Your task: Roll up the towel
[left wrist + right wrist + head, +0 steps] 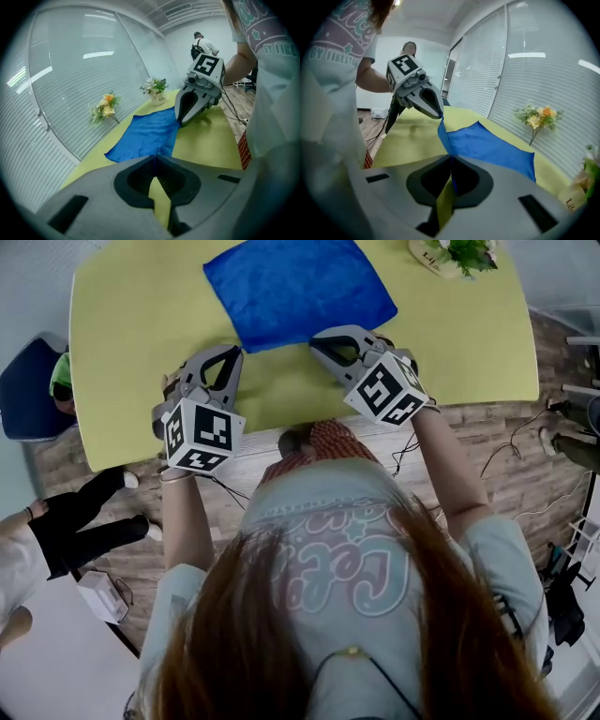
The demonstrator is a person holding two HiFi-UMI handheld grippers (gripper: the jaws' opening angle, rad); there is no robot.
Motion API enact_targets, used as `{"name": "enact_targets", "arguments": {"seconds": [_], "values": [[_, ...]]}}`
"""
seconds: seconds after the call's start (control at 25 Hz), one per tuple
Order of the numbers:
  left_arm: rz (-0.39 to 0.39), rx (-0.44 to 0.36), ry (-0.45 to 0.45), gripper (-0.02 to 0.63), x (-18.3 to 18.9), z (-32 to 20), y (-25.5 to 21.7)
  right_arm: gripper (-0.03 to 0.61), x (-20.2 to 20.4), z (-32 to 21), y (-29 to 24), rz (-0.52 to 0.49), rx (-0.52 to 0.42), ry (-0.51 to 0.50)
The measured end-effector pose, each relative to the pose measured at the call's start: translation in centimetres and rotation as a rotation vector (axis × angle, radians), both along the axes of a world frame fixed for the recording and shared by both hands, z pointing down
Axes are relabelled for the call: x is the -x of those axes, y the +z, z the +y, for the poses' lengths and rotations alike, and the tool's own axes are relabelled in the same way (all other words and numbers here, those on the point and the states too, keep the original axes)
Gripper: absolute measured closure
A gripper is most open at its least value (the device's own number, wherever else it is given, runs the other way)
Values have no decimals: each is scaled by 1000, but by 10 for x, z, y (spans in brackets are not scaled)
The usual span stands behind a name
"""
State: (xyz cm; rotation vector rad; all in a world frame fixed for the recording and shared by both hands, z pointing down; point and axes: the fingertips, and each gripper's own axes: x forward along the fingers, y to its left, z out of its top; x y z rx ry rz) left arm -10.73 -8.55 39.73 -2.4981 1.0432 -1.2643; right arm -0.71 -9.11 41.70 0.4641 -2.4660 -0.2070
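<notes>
A blue towel (pixel 295 287) lies spread on the yellow-green table (pixel 131 324), its near edge towards me. My left gripper (pixel 234 351) is shut on the near left corner and my right gripper (pixel 315 341) on the near right corner. In the left gripper view the jaws (pixel 154 158) pinch the blue cloth (pixel 145 133). The towel's edge runs taut from there to the right gripper (pixel 180 123). In the right gripper view the shut jaws (pixel 451 158) hold the towel (pixel 492 145). Its raised edge stretches across to the left gripper (pixel 440 116).
A potted plant (pixel 450 254) stands at the table's far right corner, and a small bouquet (pixel 539 117) stands by the glass wall with blinds. A blue chair (pixel 23 385) and a person in black trousers (pixel 84 521) are at the left. Cables (pixel 553 427) lie on the floor at the right.
</notes>
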Motion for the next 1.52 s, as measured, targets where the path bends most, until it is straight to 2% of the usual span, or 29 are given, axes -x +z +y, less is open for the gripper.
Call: {"name": "enact_targets", "arguments": {"seconds": [0.32, 0.52, 0.76, 0.96, 1.04, 1.12, 1.2, 1.32, 1.44, 1.52], "values": [[-45, 1, -54, 597, 3, -32, 2, 560, 0, -24, -1, -7, 49, 3], [-72, 12, -80, 597, 7, -50, 14, 512, -4, -34, 4, 30, 55, -31], [-103, 30, -101, 595, 14, -65, 31, 506, -13, -40, 6, 6, 93, -16], [-153, 30, -131, 595, 27, -71, 39, 511, -29, -40, 14, 33, 105, -14], [-143, 18, -150, 595, 33, -73, 35, 512, -30, -38, 11, -9, 122, -6], [-88, -1, -151, 595, 30, -73, 24, 514, -26, -37, 9, -27, 123, -14], [-10, -18, -100, 595, 14, -69, 9, 514, -21, -35, 11, -6, 108, -36], [61, -4, 65, 595, -28, -57, -3, 514, -16, -31, 16, 43, 77, -77], [26, 90, 203, 587, -53, -45, 13, 514, -15, -31, 17, 52, 73, -86], [-16, 155, 238, 566, -52, -42, 29, 511, -16, -31, 16, 42, 87, -77]]}}
